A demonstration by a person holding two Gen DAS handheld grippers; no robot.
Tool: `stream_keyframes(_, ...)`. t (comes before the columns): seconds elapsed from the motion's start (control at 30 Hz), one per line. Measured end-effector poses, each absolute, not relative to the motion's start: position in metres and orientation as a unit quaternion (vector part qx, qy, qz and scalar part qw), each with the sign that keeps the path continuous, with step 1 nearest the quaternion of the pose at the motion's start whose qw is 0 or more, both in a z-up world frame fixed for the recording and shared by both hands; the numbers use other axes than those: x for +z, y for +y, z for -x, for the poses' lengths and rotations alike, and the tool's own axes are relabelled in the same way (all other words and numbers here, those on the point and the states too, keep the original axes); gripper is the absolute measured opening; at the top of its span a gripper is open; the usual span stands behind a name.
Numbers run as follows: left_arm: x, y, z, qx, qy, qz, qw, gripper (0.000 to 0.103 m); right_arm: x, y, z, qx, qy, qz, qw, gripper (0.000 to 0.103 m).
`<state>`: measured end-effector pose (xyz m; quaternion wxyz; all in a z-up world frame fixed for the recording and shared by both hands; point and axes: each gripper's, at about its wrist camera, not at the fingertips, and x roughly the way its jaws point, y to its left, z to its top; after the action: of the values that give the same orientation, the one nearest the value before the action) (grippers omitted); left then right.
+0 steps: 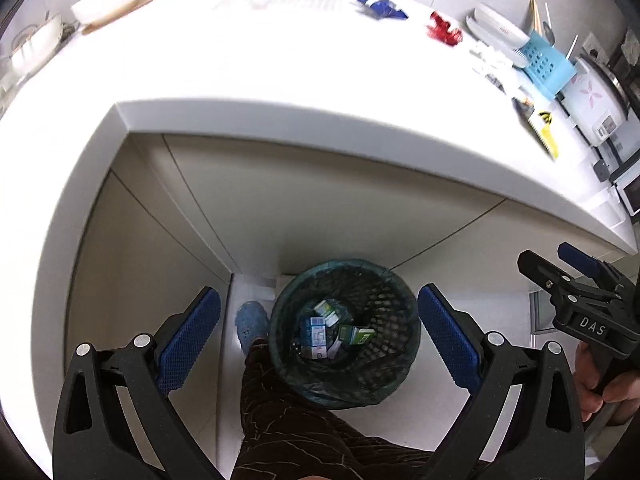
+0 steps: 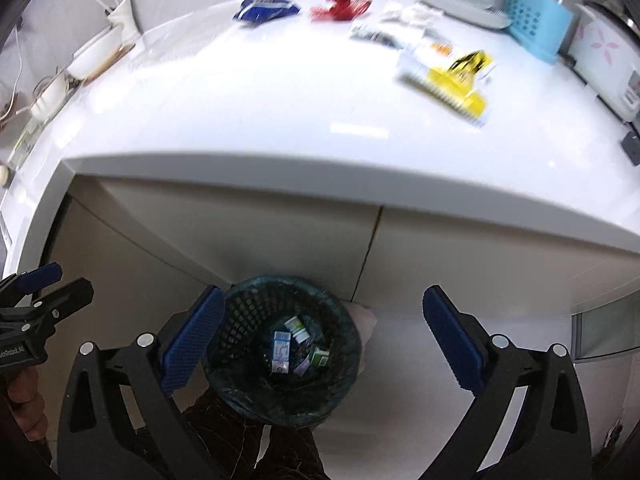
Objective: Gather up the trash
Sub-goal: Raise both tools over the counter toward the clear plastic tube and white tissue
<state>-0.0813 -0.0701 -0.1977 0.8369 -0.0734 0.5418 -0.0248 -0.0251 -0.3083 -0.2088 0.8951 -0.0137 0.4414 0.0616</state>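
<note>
Now both the left gripper (image 1: 319, 344) and right gripper (image 2: 324, 346) gape wide and empty above the bin (image 2: 280, 348), while the yellow wrapper (image 2: 460, 76) lies upper right on the counter (image 2: 240, 120), nearer the right gripper.

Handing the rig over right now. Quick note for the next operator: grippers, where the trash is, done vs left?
Left gripper: open, empty, above the bin.
Right gripper: open, empty, also above the bin.
Waste bin: on the floor below the counter edge, a few small cartons already inside.
Left on the counter: blue wrapper, red wrapper, yellow packet, and white and silvery scraps near it.
Next: probably fetch the nearest wrapper and drop it in.
</note>
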Motion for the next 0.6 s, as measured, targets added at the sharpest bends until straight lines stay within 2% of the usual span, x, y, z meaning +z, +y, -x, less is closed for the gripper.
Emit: stream_keyframes(0.6,-0.118,-0.073,0.055,-0.025,0.505,0.075,0.859,0.096,-0.107,-0.322,0.023,0.049,0.357,-0.005,0.933,0.095)
